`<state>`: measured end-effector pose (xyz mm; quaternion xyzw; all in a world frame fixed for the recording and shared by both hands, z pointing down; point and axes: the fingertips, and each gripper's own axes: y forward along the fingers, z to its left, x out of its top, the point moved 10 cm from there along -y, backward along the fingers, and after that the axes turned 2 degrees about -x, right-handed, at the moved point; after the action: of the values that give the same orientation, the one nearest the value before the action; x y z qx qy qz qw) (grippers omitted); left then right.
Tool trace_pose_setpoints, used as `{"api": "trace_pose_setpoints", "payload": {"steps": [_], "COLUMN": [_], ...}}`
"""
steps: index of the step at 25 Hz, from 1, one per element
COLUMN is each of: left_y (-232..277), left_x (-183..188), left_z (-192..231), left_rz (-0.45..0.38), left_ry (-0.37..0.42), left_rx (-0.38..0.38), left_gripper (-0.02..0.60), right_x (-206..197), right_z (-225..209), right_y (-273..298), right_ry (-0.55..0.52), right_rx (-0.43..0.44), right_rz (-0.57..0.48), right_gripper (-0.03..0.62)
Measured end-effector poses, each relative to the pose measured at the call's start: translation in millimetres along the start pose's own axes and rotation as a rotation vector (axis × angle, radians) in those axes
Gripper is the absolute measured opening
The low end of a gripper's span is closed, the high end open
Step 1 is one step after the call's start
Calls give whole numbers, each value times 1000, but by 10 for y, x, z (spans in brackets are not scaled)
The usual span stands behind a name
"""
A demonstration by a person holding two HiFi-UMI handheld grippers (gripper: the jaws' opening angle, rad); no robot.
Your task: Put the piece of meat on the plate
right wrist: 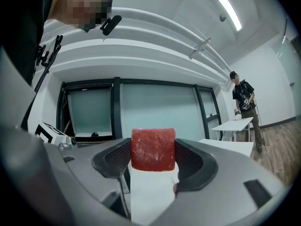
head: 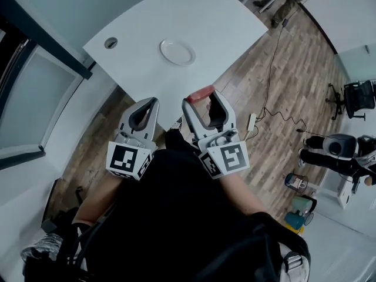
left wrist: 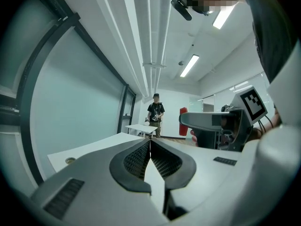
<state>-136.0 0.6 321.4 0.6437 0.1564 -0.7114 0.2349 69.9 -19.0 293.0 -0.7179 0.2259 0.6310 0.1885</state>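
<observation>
A red block of meat (right wrist: pixel 153 149) is clamped between the jaws of my right gripper (right wrist: pixel 153 160); in the head view the meat (head: pixel 200 94) shows at the tip of that gripper (head: pixel 200 100), held above the near edge of the white table (head: pixel 217 34). A white round plate (head: pixel 177 51) lies on the table farther out, apart from both grippers. My left gripper (head: pixel 147 111) hangs beside the right one, its jaws closed together on nothing, as the left gripper view (left wrist: pixel 150 149) shows. From there the right gripper (left wrist: pixel 218 126) and the meat (left wrist: pixel 183 113) are seen at the right.
A round grommet hole (head: pixel 110 42) sits near the table's left corner. Wood floor with a cable and power strip (head: pixel 251 122) lies to the right. A person (left wrist: pixel 155 113) stands by a far white table (left wrist: pixel 141 127). Glass partitions line the left side.
</observation>
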Motion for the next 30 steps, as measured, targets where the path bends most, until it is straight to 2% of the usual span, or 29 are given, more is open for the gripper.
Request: {"api": "trace_pose_setpoints", "payload": {"steps": [7,11,17,22,26,30], "left_y": [686,937,1270,1531,1574,1700], "left_x": [130,157,115,-16,-155,-309], "left_z": [221,240,350,463,593,801], "left_rz": [8,42,141,222,306,336], "left_ry": [1,2,13,53,26,1], "left_rx": [26,51,96,123,123,101], "left_gripper": [3,3,3,3,5,5], "right_x": [54,6,-145,-394,-529,-726], "right_z": [-493,-732,-941,-1109,-1146,-1197], "right_y": [538,727,1096,1367,1509,1658], "right_ry": [1,12,-7,3,25,20], "right_rx": [31,62,114,159,159,133], "right_rz": [19,43,89,158,219,307], "right_gripper": [291,291,291,291,291,291]}}
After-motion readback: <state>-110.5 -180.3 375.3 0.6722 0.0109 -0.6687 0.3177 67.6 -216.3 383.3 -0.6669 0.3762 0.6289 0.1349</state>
